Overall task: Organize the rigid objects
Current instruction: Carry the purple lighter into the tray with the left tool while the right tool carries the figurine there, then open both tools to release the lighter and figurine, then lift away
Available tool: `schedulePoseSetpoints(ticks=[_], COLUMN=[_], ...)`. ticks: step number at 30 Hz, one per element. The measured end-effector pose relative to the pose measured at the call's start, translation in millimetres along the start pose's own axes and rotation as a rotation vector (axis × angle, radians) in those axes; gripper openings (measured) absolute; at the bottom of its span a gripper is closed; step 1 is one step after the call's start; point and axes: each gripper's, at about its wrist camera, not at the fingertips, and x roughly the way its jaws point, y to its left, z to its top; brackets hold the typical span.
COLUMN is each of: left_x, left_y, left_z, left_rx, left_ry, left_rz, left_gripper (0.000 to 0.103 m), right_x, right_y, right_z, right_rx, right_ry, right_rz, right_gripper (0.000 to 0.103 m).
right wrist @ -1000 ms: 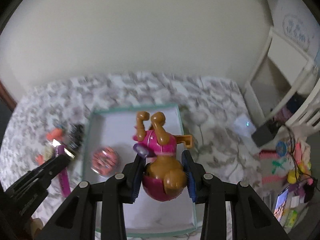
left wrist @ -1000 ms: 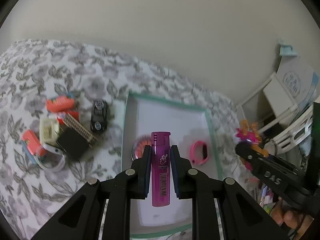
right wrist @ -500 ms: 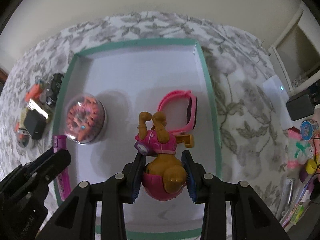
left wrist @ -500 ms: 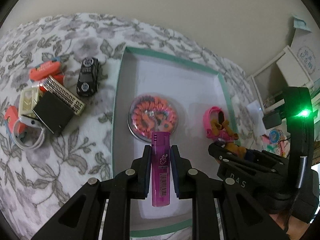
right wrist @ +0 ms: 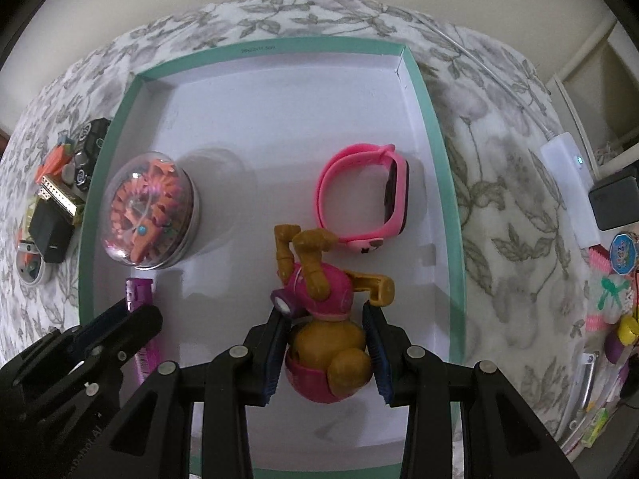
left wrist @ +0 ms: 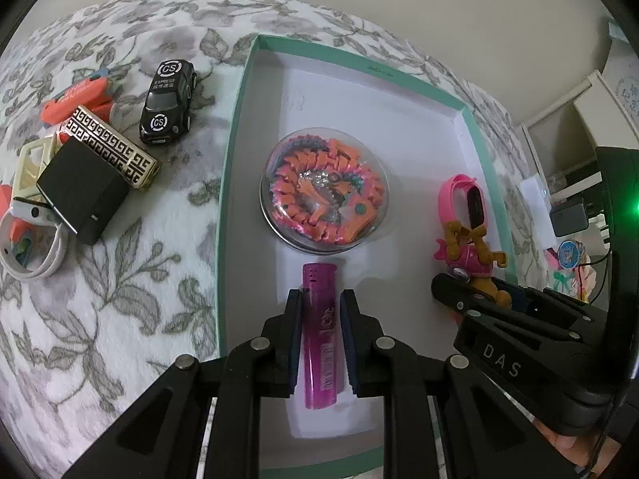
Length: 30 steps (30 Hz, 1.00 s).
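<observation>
Here the left gripper [left wrist: 319, 315] clamps a purple lighter [left wrist: 320, 335] low over the teal-rimmed box [left wrist: 229, 183], long axis along the fingers, cap toward the domed capsule [left wrist: 323, 189]. The right gripper [right wrist: 325, 345] squeezes a dog figure [right wrist: 325, 319], legs toward the pink watch [right wrist: 359, 199].

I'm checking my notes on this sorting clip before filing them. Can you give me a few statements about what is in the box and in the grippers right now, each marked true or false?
1. The left gripper holds a purple lighter over the box. True.
2. The black toy car lies inside the box. False: it sits on the floral cloth beside it.
3. The pink watch lies in the box. True.
4. The right gripper is empty. False: it grips a dog figure.
5. The domed case is outside the box. False: it rests inside.
</observation>
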Motion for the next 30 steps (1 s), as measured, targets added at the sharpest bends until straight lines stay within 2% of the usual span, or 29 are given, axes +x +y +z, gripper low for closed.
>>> schedulePoseSetpoints(ticks=[9, 12, 14, 16, 21, 25, 27, 30], left_x=[0, -2, -6, -12, -37, -60, -71, -82], left_y=[-3, -4, -4, -4, -4, -3, -2, 2], left_z=[3, 5, 7, 9, 17, 23, 24, 25], left_rx=[0.0, -0.004, -0.01, -0.019, -0.023, -0.022, -0.018, -0.014], left_ry=[0.023, 0.019, 0.016, 0.009, -0.033, -0.087, -0.116, -0.149], left_rz=[0.004, 0.003, -0.007, -0.018, -0.035, -0.022, -0.001, 0.029], left_gripper=[0.022, 0.032, 0.039, 0.04, 0.04, 0.056, 0.057, 0.063], right_x=[7, 2, -2, -9, -39, -67, -80, -94], right_y=[9, 10, 11, 11, 11, 11, 7, 7], right_z=[13, 14, 15, 16, 20, 21, 22, 21], right_rx=[-0.01, -0.015, -0.014, -0.012, 0.001, 0.008, 0.012, 0.013], right_ry=[0.013, 0.008, 0.002, -0.01, -0.083, -0.154, -0.184, -0.228], right_rz=[-0.017, -0.023, -0.034, -0.034, -0.026, -0.036, -0.039, -0.039], right_gripper=[0.042, 0.051, 0.054, 0.054, 0.054, 0.055, 0.065, 0.069])
